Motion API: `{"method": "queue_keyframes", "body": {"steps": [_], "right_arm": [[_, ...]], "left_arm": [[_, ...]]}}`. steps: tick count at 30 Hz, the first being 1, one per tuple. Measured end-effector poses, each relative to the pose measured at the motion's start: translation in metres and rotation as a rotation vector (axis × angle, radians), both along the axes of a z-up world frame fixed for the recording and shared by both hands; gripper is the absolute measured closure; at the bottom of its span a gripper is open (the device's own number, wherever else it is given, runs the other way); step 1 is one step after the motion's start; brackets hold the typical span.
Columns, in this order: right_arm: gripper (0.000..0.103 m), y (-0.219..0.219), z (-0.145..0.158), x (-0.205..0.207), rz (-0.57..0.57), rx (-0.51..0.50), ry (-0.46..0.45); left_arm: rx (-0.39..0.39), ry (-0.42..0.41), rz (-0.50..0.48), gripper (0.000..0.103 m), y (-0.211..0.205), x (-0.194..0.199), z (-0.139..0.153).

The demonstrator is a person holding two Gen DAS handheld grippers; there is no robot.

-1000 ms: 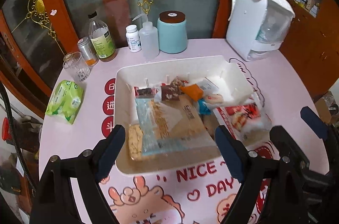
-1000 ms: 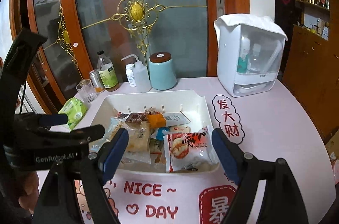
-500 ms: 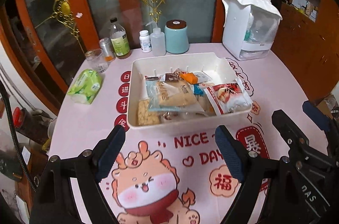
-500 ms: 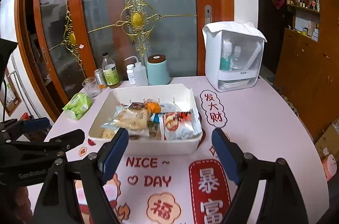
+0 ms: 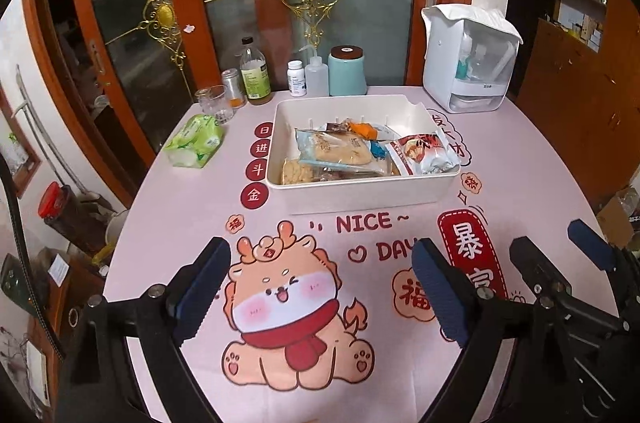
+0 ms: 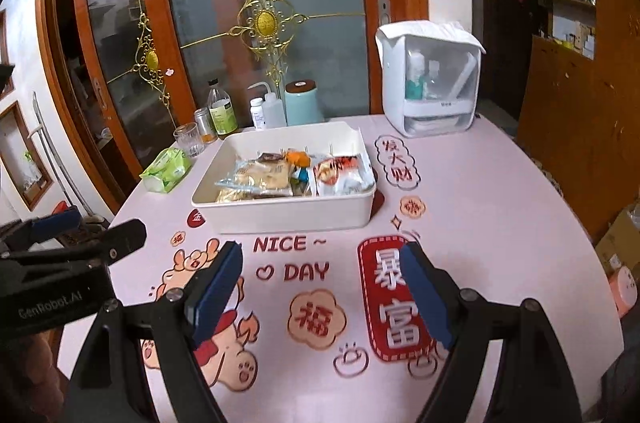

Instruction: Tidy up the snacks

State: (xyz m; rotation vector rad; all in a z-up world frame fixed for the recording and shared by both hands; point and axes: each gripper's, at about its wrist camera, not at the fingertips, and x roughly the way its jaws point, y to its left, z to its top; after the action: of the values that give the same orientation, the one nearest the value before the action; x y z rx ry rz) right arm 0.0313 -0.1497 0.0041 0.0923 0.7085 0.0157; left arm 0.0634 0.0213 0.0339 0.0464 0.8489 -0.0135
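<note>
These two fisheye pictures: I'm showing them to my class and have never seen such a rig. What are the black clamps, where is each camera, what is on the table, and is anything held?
The black clamps are hand-held two-finger grippers, one in each of a person's hands. Each carries a camera looking along its fingers. One picture looks past the left gripper, the other past the right gripper. Both are open and hold nothing. On the pink table stands a white bin full of snack packets, with a green tissue pack beside it and bottles behind.
</note>
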Motion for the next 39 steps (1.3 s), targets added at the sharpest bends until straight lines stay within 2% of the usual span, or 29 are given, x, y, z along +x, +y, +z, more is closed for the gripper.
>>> {"method": "queue_keyframes", "body": {"steps": [6,10,19,29,39], "right_arm": [[0.021,-0.004,0.004,-0.021,-0.020,0.020,0.017],[0.021,-0.002,0.005,-0.033,-0.022,-0.001,0.026],[0.021,0.005,0.007,-0.050,-0.031,-0.039,0.026],[0.021,0.003,0.007,-0.054,-0.024,-0.039,0.057],[0.021,0.003,0.005,-0.049,-0.028,-0.043,0.075]], "left_arm": [[-0.012,0.035,-0.010,0.011,-0.004,-0.020,-0.009],[-0.047,0.066,-0.018,0.011,-0.003,-0.033,-0.016],[-0.046,0.098,-0.011,0.011,0.001,-0.049,-0.021],[-0.015,0.093,-0.007,0.011,-0.001,-0.056,-0.019],[-0.035,0.103,-0.016,0.011,0.000,-0.059,-0.020]]}}
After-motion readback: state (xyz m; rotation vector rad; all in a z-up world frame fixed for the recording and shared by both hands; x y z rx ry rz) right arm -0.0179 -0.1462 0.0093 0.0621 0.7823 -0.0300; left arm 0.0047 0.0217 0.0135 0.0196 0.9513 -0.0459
